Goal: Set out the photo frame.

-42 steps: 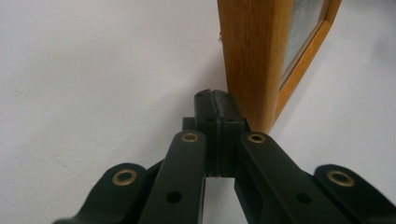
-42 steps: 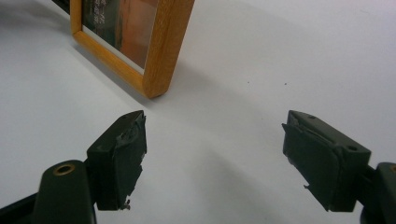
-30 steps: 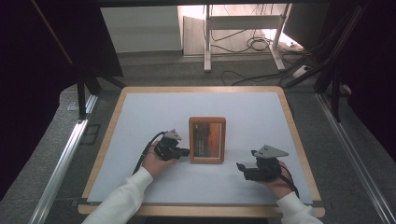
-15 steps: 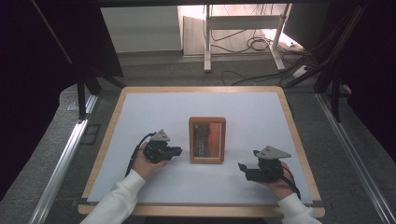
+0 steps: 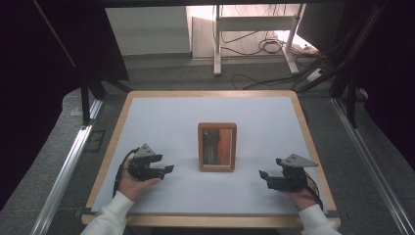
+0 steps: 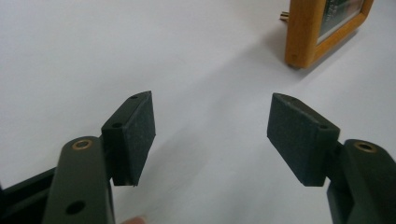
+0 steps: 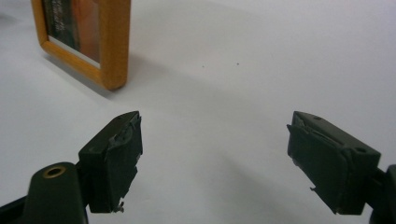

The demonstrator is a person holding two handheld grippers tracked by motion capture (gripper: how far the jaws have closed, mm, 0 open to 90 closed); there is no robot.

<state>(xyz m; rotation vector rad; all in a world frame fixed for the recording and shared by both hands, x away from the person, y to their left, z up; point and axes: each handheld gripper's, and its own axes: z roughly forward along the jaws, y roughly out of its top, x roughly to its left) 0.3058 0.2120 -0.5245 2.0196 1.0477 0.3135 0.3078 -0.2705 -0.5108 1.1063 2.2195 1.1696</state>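
Observation:
A small wooden picture frame (image 5: 217, 147) stands upright in the middle of the white table top (image 5: 195, 112). My left gripper (image 5: 169, 170) rests low at the frame's left, a hand's width clear of it and pointing toward it. Its jaws have just been opening and nothing is between them. The left gripper view has the open left gripper (image 6: 210, 130) over bare table, with the frame's corner (image 6: 308, 32) at the upper right. My right gripper (image 5: 263, 175) sits at the frame's right, also apart from it. In its own view the right gripper (image 7: 215, 154) is open and empty, the frame (image 7: 112, 42) at the upper left.
A wooden border (image 5: 113, 147) runs round the table top. Metal rails (image 5: 68, 166) flank the table on both sides. Beyond the far edge stand a white stand's legs (image 5: 217, 44) and loose cables (image 5: 269, 46) on the floor.
My left gripper has drawn back to the left from the frame's side and its jaws have opened. The right gripper has drifted a little to the right. The frame stays put.

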